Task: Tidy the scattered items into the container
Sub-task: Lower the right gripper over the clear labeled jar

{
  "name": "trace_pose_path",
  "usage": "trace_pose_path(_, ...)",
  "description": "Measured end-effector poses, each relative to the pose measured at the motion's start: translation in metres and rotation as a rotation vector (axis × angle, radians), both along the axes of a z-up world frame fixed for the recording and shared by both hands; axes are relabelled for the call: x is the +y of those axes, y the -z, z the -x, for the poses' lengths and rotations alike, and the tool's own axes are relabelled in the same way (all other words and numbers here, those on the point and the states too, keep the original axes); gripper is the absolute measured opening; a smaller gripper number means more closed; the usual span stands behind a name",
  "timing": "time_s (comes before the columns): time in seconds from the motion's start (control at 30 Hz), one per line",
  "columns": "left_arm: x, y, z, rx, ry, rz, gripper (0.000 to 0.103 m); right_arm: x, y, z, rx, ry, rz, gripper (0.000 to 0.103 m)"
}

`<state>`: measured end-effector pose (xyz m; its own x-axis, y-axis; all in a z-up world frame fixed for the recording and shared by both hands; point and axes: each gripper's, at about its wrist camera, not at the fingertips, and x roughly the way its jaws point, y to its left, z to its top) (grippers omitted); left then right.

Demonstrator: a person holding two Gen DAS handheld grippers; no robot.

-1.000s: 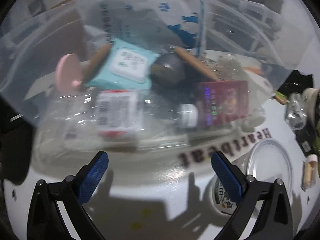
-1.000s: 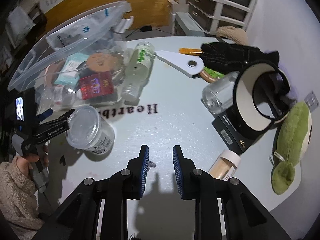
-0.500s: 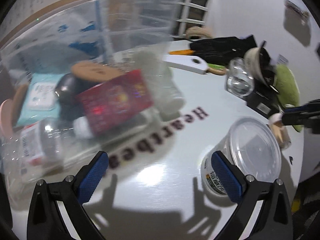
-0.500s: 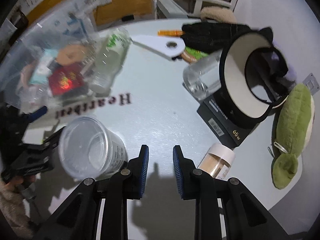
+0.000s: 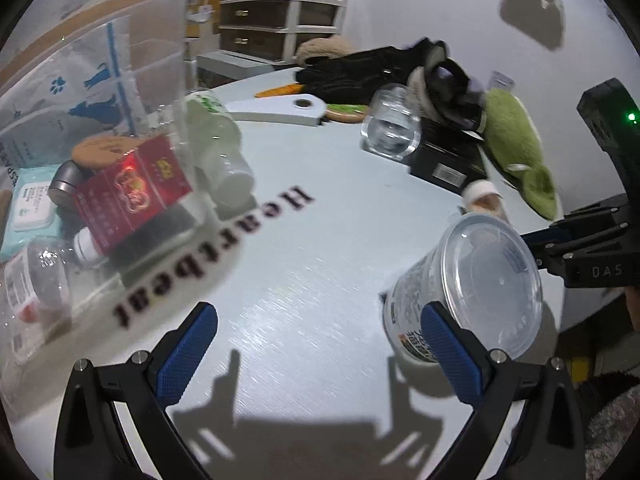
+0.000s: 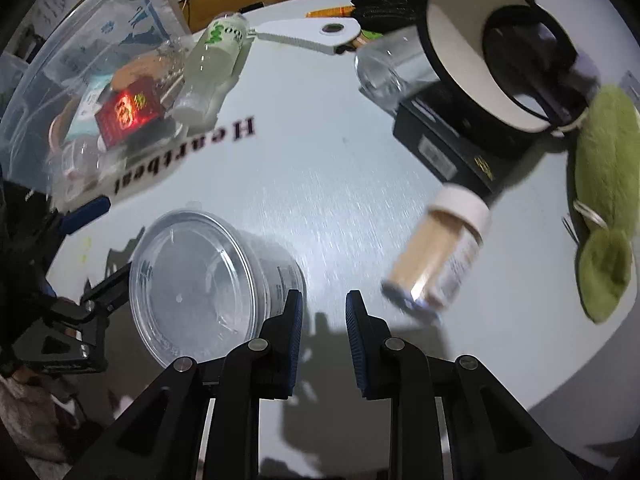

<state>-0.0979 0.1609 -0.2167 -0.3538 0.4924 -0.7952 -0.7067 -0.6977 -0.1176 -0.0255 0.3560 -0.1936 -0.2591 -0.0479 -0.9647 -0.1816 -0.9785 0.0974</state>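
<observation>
Clutter covers the white round table (image 6: 320, 184). The clear plastic container (image 6: 72, 60) sits at its left edge, already holding a red box (image 6: 130, 114), a teal wipes pack (image 5: 30, 196), a cork coaster (image 5: 106, 146) and a small bottle (image 5: 36, 280). A green-labelled bottle (image 6: 212, 60) lies against the container's outer wall. The left gripper (image 5: 316, 354) has its jaws wide apart, nothing between them; a lidded clear tub (image 5: 472, 292) lies on its side by the right-hand finger (image 5: 450, 356). The right gripper (image 6: 322, 328) has its jaws close together but not touching, gripping nothing, above bare table between that tub and a white-capped jar of beige powder (image 6: 444, 248). Farther off lie a glass jar (image 6: 384, 64), a black box (image 6: 448, 148), a sun visor (image 6: 472, 40), a green plush toy (image 6: 604, 196), black gloves (image 5: 360, 70) and a white flat tool (image 6: 312, 34).
</observation>
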Motion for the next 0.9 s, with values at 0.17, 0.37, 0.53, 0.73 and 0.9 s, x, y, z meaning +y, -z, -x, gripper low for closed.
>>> trace_pose_path(0.17, 0.001, -0.001, -0.020, -0.003, 0.023, 0.013, 0.101, -0.009, 0.006, -0.025, -0.027, 0.002, 0.003, 0.025)
trace_pose_path(0.37, -0.004, 0.003, -0.035, -0.010, 0.011, 0.027, 0.101, -0.010, 0.008, -0.043, -0.011, 0.025, 0.048, 0.025)
trace_pose_path(0.53, -0.013, 0.001, -0.039, -0.024, -0.033, 0.005, 0.101, -0.002, 0.010, -0.051, 0.007, 0.082, 0.056, 0.025)
trace_pose_path(0.73, -0.026, -0.023, -0.044, -0.058, -0.043, -0.071, 0.088, 0.015, 0.002, -0.065, 0.057, 0.143, 0.012, 0.026)
trace_pose_path(0.9, -0.006, -0.040, -0.061, -0.070, 0.054, -0.115, 0.090, 0.023, -0.001, -0.073, 0.074, 0.177, 0.022, 0.081)
